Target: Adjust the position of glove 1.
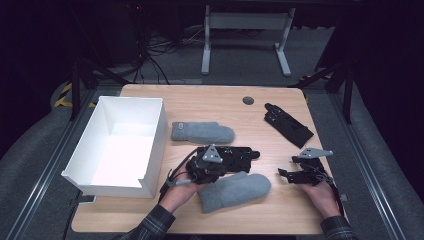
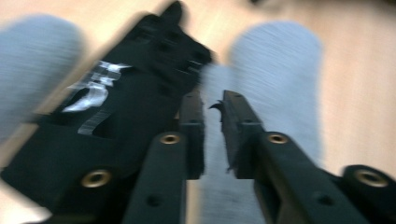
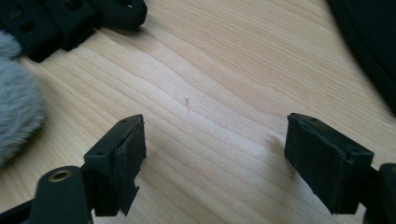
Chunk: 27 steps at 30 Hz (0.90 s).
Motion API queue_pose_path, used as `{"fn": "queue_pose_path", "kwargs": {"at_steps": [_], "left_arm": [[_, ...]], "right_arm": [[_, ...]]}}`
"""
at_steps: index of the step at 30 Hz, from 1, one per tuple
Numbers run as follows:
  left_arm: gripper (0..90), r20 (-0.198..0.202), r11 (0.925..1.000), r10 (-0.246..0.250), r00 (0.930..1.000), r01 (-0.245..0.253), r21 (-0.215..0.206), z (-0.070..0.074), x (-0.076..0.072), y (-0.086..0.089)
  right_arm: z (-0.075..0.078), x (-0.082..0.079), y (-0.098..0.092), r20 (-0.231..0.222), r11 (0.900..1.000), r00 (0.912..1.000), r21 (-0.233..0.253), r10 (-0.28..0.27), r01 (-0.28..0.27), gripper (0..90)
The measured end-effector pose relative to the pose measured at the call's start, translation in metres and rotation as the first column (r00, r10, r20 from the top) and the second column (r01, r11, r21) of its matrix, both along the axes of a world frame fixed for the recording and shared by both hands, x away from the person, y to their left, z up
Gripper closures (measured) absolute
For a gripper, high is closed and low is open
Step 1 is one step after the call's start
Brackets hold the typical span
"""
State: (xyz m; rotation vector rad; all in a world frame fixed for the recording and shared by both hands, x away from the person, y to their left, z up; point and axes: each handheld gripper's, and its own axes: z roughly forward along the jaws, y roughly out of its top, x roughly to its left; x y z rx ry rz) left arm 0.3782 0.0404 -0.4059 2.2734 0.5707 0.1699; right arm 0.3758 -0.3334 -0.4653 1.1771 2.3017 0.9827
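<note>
Table (image 1: 150,220): light wood, rounded corners, grommet hole (image 1: 248,100) nr far edge
Floor (image 1: 240,60): grey carpet, lit patch beyond table
Far furniture: white desk frame (image 1: 245,22), two legs w/ feet
Cables (image 1: 155,50): black tangle, far left on floor
Hazard tape (image 1: 64,95): yellow/black, left
Surroundings: dark, edges unlit

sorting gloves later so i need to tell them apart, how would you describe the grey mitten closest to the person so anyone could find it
Start at the white box on the left of the wooden table, then look right along the near edge. The near grey mitten lies there, right by the left gripper. Unlike the other grey mitten farther back, it sits beside the person's left hand; the black glove is far right.
</note>
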Motion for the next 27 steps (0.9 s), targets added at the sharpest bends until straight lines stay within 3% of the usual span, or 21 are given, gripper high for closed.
{"fn": "queue_pose_path", "kwargs": {"at_steps": [4,9,10,12,15,20,23,27], "left_arm": [[89.6,-0.005,0.9963,0.086,0.9963,-0.086,0.001,0.002,0.029,0.007],[89.7,-0.006,0.9876,0.157,0.9876,-0.157,-0.004,0.002,0.057,0.009],[89.8,-0.006,0.9876,0.157,0.9876,-0.157,-0.004,0.002,0.057,0.009],[89.8,0.008,0.9806,0.195,0.9807,-0.196,0.017,0.002,0.075,0.008],[89.9,0.021,0.9734,0.226,0.9739,-0.227,0.033,0.001,0.090,0.007],[89.9,0.043,0.9564,0.277,0.9599,-0.280,0.083,-0.011,0.112,0.006],[89.9,0.013,0.9480,0.298,0.9545,-0.297,0.113,-0.026,0.123,0.007],[89.9,-0.004,0.9455,0.295,0.9554,-0.292,0.145,-0.038,0.129,0.003]], "right_arm": [[-0.002,-0.001,0.001,0.014,1.000,0.9999,-0.006,0.006,-0.005,19.0],[-0.003,-0.001,0.000,0.025,1.000,0.9997,-0.002,0.009,-0.009,18.7],[-0.003,-0.001,0.000,0.026,1.000,0.9996,-0.003,0.008,-0.008,18.6],[-0.003,-0.001,0.000,0.025,1.000,0.9996,-0.004,0.009,-0.009,18.6],[-0.003,-0.001,0.000,0.026,1.000,0.9996,-0.004,0.009,-0.009,18.6],[-0.003,-0.001,0.000,0.025,1.000,0.9996,-0.005,0.009,-0.009,18.6],[-0.003,-0.001,0.000,0.026,1.000,0.9996,-0.004,0.008,-0.008,18.5],[-0.003,-0.001,0.000,0.026,1.000,0.9996,-0.004,0.009,-0.009,18.5]]}}
